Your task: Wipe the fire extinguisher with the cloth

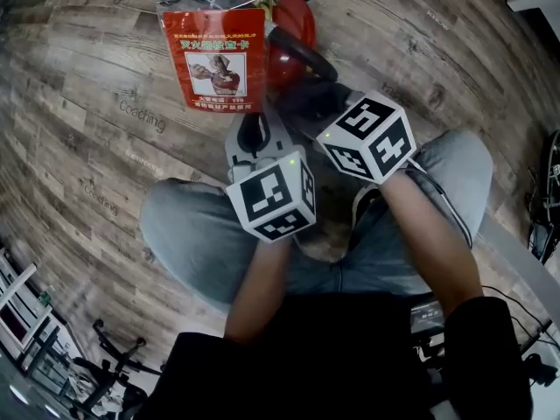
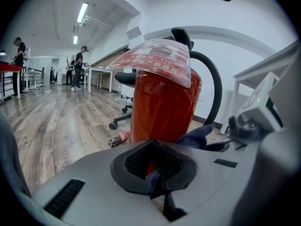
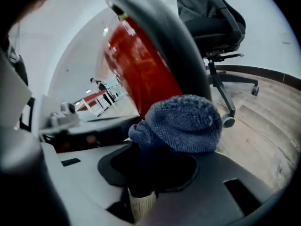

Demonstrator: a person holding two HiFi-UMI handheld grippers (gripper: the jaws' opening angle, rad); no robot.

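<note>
My right tongs [image 3: 160, 168] are clamped on the bunched blue cloth [image 3: 181, 121], which bulges out ahead of them, close up to the red fire extinguisher [image 3: 141, 65] and its black hose [image 3: 160, 36]. My left tongs [image 2: 155, 166] are drawn together, with the cylinder straight ahead (a blue sliver sits in their seam; I cannot tell what it is). 1 laminated card [image 1: 214, 55] hangs at the extinguisher's top, beyond both tongs. The extinguisher stands on the wooden floor [image 1: 87, 103].
</note>
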